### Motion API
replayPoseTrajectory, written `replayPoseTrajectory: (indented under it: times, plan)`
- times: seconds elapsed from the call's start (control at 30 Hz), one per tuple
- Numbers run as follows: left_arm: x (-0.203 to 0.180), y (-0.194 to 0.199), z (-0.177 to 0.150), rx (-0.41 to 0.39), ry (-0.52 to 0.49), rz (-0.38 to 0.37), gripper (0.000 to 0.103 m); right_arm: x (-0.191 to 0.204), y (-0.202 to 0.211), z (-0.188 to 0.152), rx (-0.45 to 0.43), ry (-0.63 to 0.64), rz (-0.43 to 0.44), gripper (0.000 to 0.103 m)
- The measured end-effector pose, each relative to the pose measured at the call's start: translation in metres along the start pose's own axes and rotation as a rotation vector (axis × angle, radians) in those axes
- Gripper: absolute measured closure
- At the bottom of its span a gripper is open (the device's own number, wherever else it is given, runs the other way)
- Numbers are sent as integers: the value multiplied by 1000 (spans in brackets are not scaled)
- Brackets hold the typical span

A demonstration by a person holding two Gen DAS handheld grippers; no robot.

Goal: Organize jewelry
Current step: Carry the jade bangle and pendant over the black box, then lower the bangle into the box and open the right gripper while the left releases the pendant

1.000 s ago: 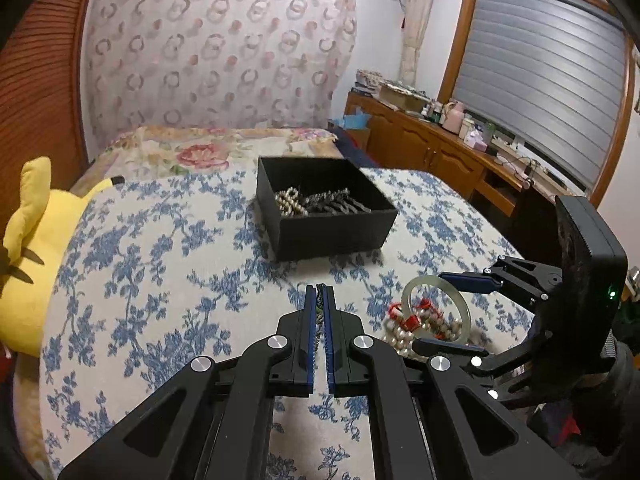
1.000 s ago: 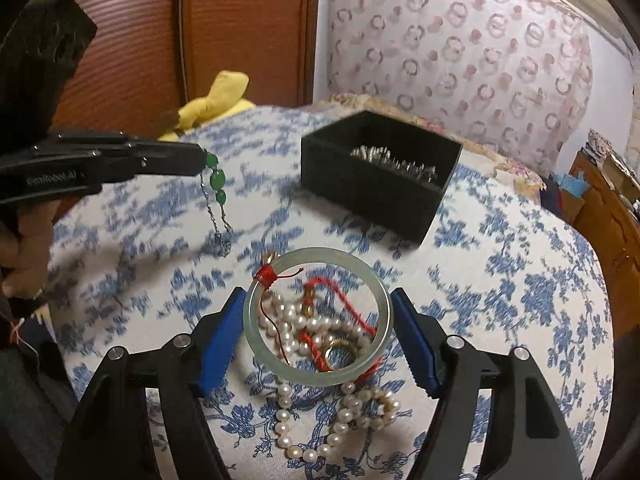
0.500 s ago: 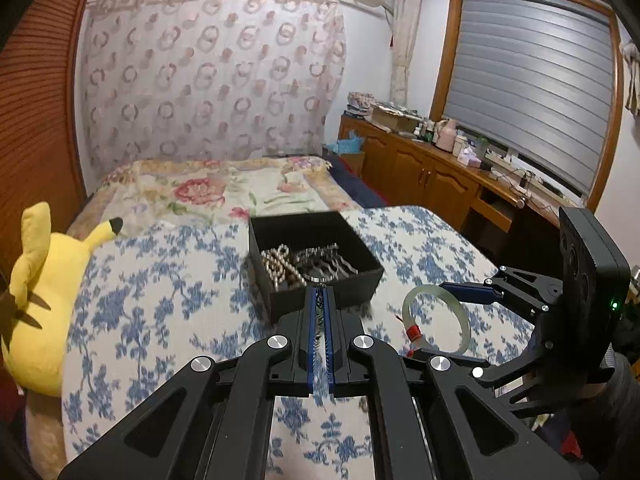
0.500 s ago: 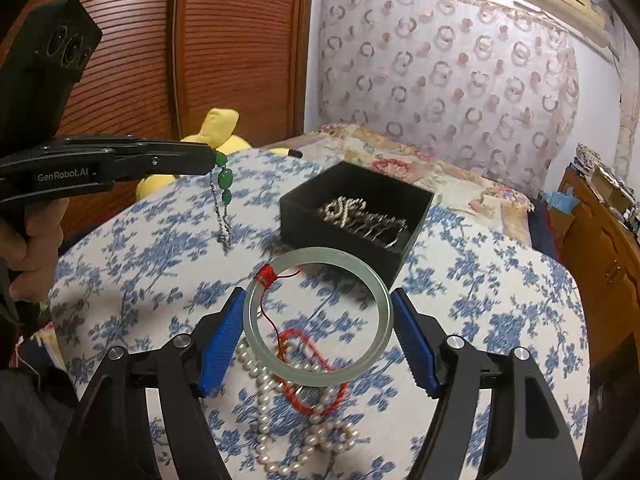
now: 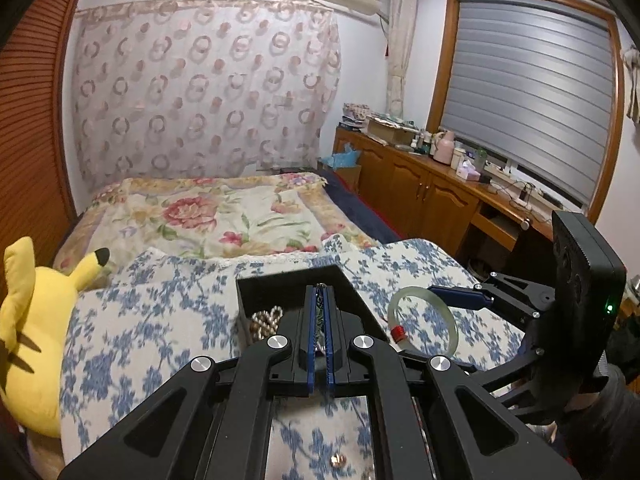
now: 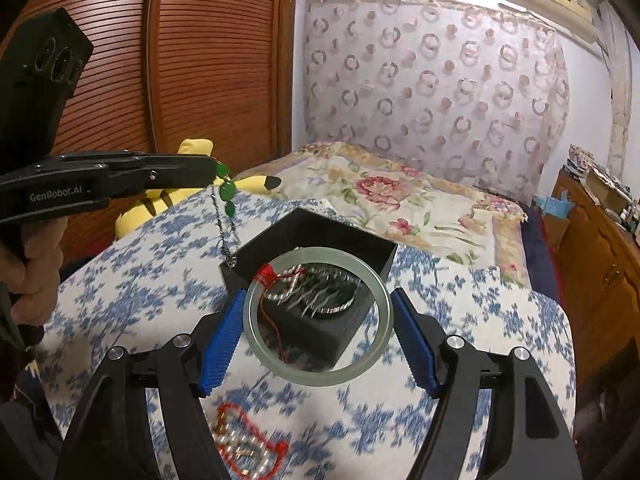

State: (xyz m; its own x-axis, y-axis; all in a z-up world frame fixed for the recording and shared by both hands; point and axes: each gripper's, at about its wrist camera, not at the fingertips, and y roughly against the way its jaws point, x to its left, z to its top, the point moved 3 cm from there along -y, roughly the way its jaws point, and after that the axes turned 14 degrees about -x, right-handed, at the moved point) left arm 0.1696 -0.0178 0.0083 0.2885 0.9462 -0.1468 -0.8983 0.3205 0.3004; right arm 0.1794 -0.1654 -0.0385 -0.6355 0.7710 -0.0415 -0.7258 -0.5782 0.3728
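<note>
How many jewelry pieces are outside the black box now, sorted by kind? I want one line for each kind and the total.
Pale green bangle, held in the right tongs: 1
Green-bead chain, hanging from the left tongs: 1
Pearl strand with red cord, on the blue floral cloth: 1
Total: 3

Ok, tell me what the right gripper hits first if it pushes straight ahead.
Probably the black box: it sits directly beyond the jade bangle that the right gripper carries. Height over the box is unclear, so it may pass above the rim.
</note>
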Motion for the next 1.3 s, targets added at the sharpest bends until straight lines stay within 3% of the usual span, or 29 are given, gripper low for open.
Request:
replayPoseTrajectory:
  times: [0.37,0.63,0.77,0.9,1.2,1.3]
  plan:
    - [16,-53,-7,67,9,7,100,-15,-58,5,45,11,39,28]
    - [34,-65,-10,84,22,34,100,-20,-90,2,81,13,60,28]
    - [44,-62,-13,79,29,60,86,-22,-100,2,88,7,62,28]
    - [55,-56,-17,79,39,87,84,-25,-108,0,99,-15,64,28]
    - [70,-41,-30,86,62,125,61,-23,-118,-3,116,-6,65,28]
    - [71,-33,-36,89,65,130,59,-22,-117,-2,110,-3,61,27]
